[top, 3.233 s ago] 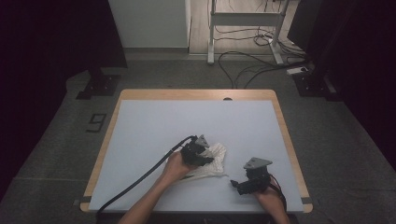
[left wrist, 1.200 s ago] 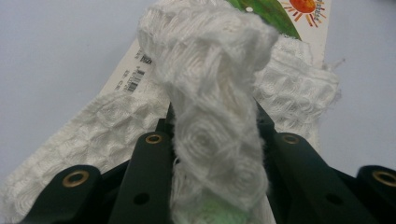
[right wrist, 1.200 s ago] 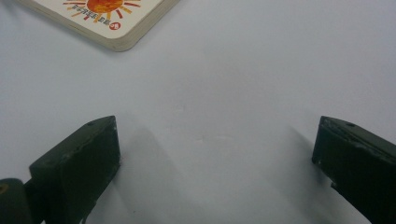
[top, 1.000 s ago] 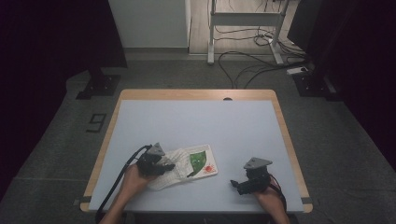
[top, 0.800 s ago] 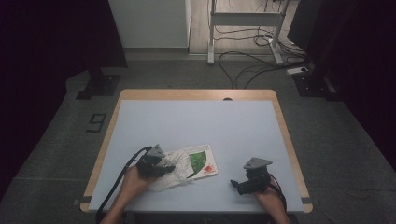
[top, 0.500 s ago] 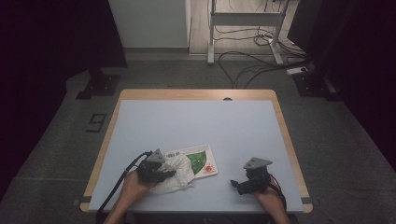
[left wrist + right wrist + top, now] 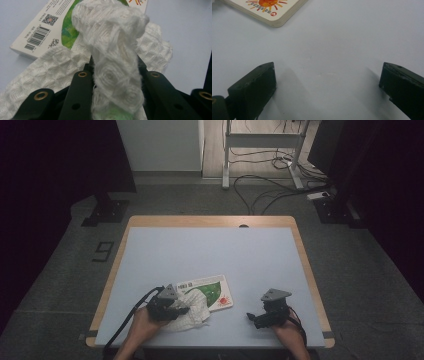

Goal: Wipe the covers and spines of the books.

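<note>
While our left gripper [image 7: 172, 308] pinches a bunched fold of the white cloth [image 7: 117, 57], which lies partly over the booklet [image 7: 212, 289] at the table's [image 7: 210, 250] near edge, our right gripper [image 7: 327, 82] rests with jaws spread wide.

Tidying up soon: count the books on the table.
1. The book lies flat near the table's front edge, its left part under the white cloth. That cloth could hide something small.
</note>
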The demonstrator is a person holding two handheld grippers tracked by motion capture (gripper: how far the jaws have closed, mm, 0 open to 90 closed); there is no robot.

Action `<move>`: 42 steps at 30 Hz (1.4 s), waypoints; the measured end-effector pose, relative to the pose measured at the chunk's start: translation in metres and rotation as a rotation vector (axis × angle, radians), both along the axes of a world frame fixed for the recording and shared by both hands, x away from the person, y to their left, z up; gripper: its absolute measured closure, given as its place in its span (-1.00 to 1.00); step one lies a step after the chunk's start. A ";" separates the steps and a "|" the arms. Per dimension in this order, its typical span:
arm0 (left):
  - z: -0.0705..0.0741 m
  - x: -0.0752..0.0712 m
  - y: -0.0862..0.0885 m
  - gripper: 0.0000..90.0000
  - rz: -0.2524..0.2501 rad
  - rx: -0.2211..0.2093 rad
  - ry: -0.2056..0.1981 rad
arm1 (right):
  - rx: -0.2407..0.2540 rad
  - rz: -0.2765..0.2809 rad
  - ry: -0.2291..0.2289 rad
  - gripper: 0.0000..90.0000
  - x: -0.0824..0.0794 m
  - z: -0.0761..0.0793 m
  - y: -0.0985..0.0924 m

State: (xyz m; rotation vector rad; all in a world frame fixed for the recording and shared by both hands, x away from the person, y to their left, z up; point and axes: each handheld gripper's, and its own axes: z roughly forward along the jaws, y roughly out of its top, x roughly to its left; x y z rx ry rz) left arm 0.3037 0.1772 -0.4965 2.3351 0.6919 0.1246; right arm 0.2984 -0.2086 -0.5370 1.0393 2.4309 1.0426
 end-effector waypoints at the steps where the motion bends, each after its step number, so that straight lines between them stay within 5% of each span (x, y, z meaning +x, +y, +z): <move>1: 0.000 0.000 -0.001 0.55 -0.003 0.000 -0.001 | 0.000 0.000 0.000 -0.99 0.000 0.000 0.000; 16: 0.000 0.012 -0.027 0.55 -0.025 0.014 -0.015 | -0.001 0.001 0.001 -0.99 0.000 0.000 0.000; 26: 0.001 0.022 -0.059 0.55 -0.065 0.057 -0.046 | 0.000 0.001 0.001 -0.99 0.000 0.000 0.000; 42: 0.000 0.036 -0.104 0.55 -0.103 0.070 -0.061 | 0.000 0.001 0.002 -0.99 0.000 0.000 0.000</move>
